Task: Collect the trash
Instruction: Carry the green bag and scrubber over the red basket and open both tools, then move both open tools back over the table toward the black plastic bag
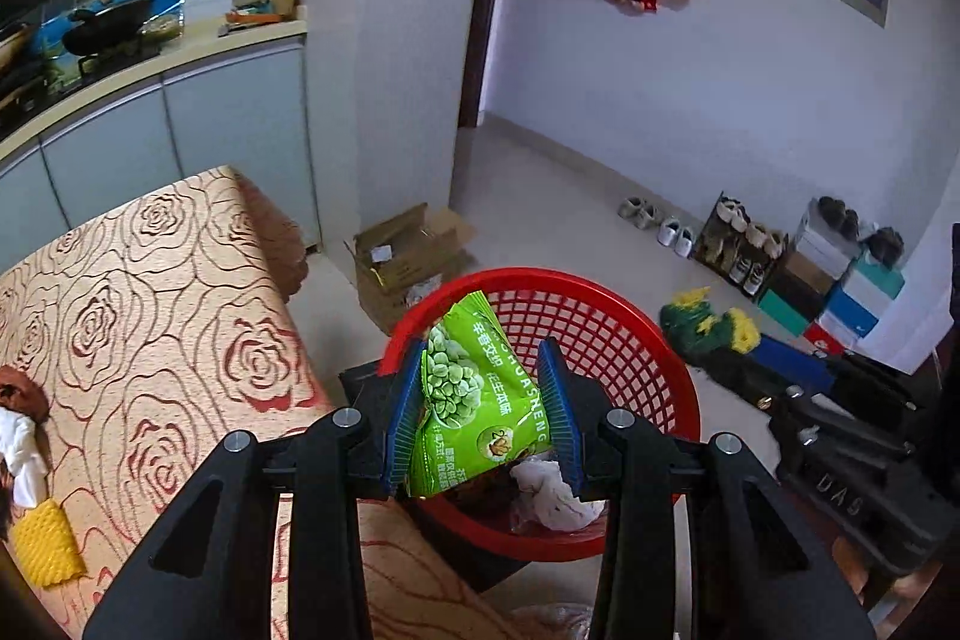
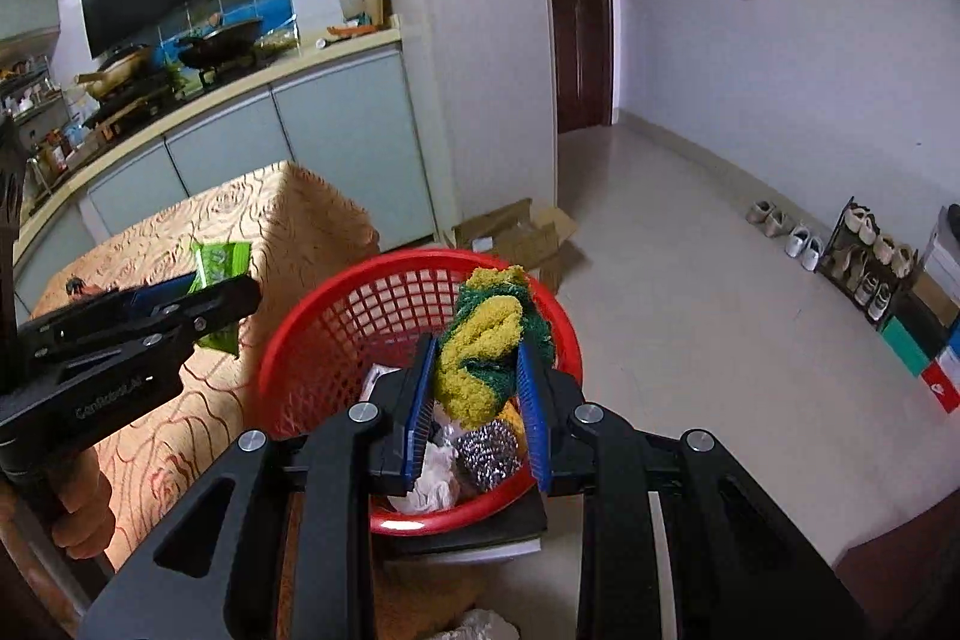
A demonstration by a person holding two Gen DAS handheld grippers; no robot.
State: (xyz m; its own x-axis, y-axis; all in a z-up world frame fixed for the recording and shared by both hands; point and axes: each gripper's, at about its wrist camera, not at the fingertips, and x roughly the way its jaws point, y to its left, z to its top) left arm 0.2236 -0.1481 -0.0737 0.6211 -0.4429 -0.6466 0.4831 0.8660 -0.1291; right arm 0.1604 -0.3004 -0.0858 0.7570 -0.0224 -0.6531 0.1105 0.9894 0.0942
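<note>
two grippers converge above a red mesh basket [image 1: 624,334] beside a table draped in a rose-patterned cloth [image 1: 150,304]. the left gripper [image 1: 483,388] has its blue pads clamped on a green snack packet [image 1: 474,388], which hangs over the basket's 9 o'clock rim in the left wrist view. at 6 o'clock inside the basket lies a crumpled white tissue [image 1: 558,496]. the right gripper [image 2: 477,379] pinches a fuzzy yellow-and-green cloth [image 2: 486,358] above the basket's 3 o'clock side in the right wrist view, with a steel wool scourer [image 2: 487,451] in the basket just below it. a person's hand [image 2: 84,514] shows at 8 o'clock in that view, under the left tool. on the tablecloth at 8 o'clock in the left wrist view sits a yellow textured piece [image 1: 45,550]. an open cardboard box [image 1: 408,256] stands on the floor at 12 o'clock from the basket.
</note>
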